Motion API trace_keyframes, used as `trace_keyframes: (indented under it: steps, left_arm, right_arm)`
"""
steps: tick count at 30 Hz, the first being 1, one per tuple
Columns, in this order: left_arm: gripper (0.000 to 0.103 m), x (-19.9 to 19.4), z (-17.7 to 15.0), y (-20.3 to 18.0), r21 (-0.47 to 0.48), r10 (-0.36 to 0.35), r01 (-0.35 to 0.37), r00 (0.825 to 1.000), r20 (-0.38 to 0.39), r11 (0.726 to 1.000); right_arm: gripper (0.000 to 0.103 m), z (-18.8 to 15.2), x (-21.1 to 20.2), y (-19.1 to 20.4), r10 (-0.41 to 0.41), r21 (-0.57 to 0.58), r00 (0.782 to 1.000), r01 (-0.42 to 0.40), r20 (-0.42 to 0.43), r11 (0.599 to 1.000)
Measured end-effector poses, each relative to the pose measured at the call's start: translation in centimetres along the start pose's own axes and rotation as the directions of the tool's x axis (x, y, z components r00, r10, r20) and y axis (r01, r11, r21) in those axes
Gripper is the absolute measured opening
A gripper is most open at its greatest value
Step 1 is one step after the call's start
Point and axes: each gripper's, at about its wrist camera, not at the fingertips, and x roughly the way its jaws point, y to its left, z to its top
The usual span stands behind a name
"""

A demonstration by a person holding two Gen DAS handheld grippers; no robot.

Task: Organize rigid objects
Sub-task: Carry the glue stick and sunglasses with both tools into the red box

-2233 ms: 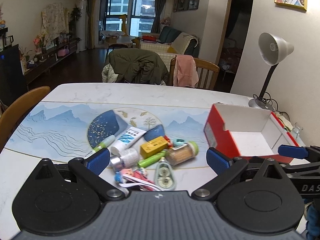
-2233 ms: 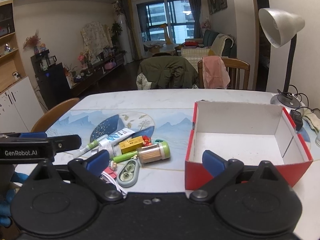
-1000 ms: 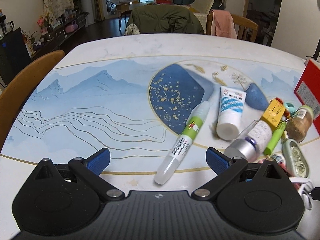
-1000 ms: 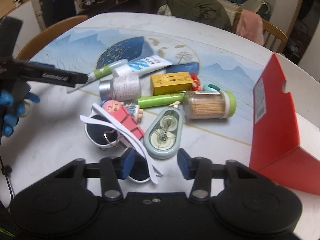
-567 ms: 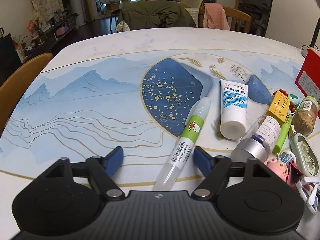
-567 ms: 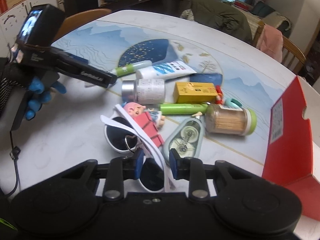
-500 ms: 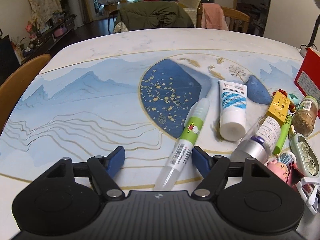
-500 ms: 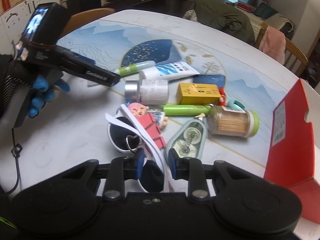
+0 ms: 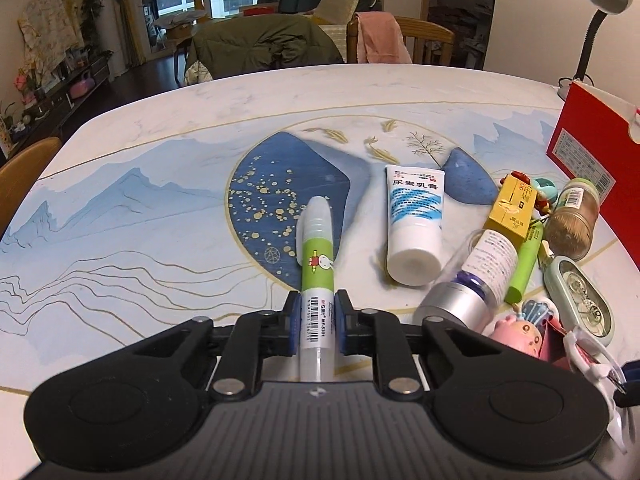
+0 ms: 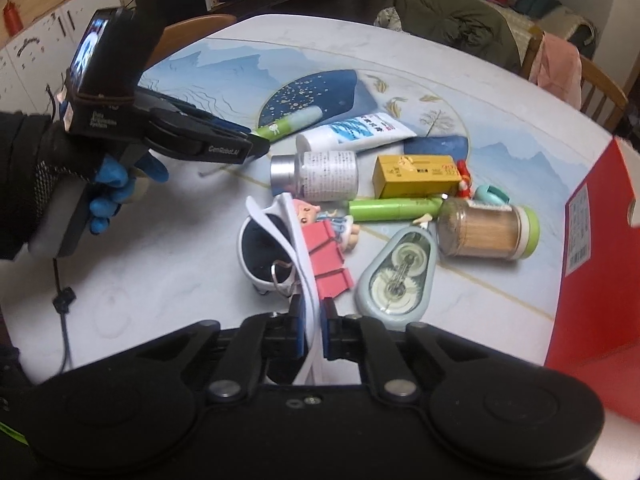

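Observation:
My left gripper [image 9: 317, 307] is shut on a green and white glue pen [image 9: 316, 264] that lies on the table, gripped near its clear end. The same left gripper [image 10: 256, 142] shows in the right wrist view, held by a gloved hand. My right gripper [image 10: 312, 320] is shut on the white arm of a pair of white sunglasses [image 10: 260, 256]. A pile lies between them: a white cream tube [image 9: 416, 220], a silver-capped bottle [image 10: 316, 176], a yellow box [image 10: 416, 176], a green stick [image 10: 396, 208], a toothpick jar [image 10: 484, 232], a correction tape [image 10: 396, 280].
A red cardboard box [image 10: 596, 264] with a white inside stands at the right of the pile. A doll keychain with a red tag [image 10: 324, 240] lies across the sunglasses. Chairs with a jacket [image 9: 260, 44] stand behind the table, a desk lamp [image 9: 600, 0] at the far right.
Both grippers went from open to shut. The left closed on the glue pen, which now points straight away. The right closed on the sunglasses' white arm.

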Motion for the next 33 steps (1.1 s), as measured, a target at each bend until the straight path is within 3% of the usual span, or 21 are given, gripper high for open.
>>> trace_keyframes:
  steps: [7,18,24,33]
  left_arm:
    - [0.017,-1.4,-0.8,0.0,-0.050,-0.006,0.006,1.000,0.007,0.999]
    - [0.016,-6.9,-1.2,-0.7,-0.132,-0.037,0.041,0.999,0.031,0.990]
    - [0.017,-10.0,0.2,-3.5,-0.125,-0.058,0.065,0.997,0.057,0.990]
    - [0.016,-12.9,3.7,-10.7,-0.094,-0.117,0.127,0.987,0.109,0.987]
  right_arm:
    - [0.006,-1.0,-1.3,-1.0,0.053,0.120,0.998,-0.055,0.016,0.991]
    - [0.006,-1.6,-5.3,-2.0,0.101,0.166,0.989,-0.118,0.104,0.979]
    - [0.006,-1.7,-7.3,-4.4,0.075,0.204,0.986,-0.105,0.150,0.973]
    - [0.006,-2.1,-10.0,-10.8,0.009,0.282,0.978,-0.069,0.206,0.957]
